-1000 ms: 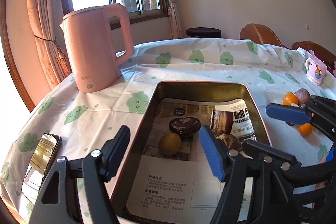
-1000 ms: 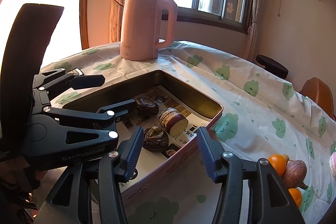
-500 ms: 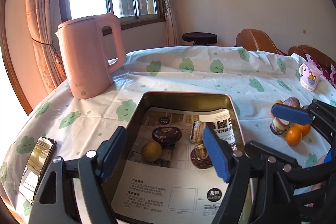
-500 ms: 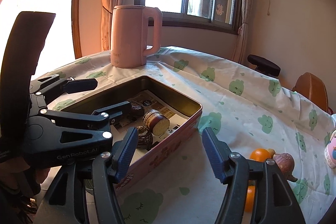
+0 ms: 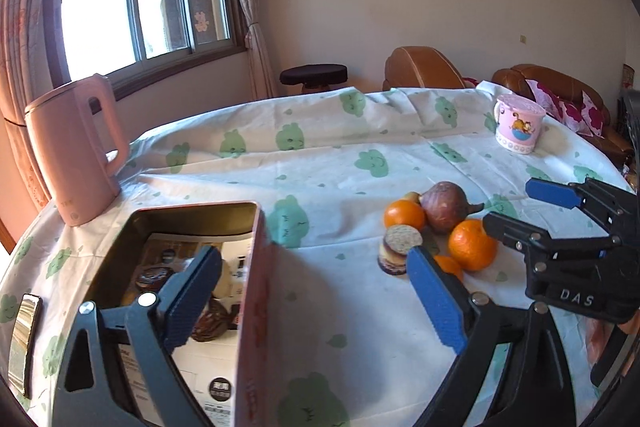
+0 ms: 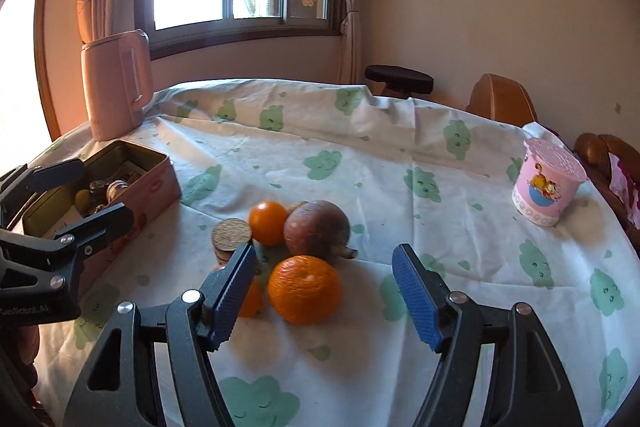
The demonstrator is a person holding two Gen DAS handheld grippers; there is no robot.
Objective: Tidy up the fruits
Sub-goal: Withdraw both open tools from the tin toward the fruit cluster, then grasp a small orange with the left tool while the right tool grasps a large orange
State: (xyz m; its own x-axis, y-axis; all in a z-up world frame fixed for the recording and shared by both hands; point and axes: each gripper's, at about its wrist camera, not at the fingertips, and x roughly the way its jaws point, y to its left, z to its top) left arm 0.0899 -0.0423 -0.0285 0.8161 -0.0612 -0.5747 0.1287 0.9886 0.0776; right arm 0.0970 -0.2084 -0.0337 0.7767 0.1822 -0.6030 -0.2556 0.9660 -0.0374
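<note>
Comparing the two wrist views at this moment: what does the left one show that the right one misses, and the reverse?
Left wrist only: a phone lying on the tablecloth beside the tin, and the printed paper lining the tin's floor. Right wrist only: nothing distinct I can make out. Both: the pink kettle, open tin, fruit pile with the nearest orange, cartoon mug, and both open, empty grippers, left gripper and right gripper.
</note>
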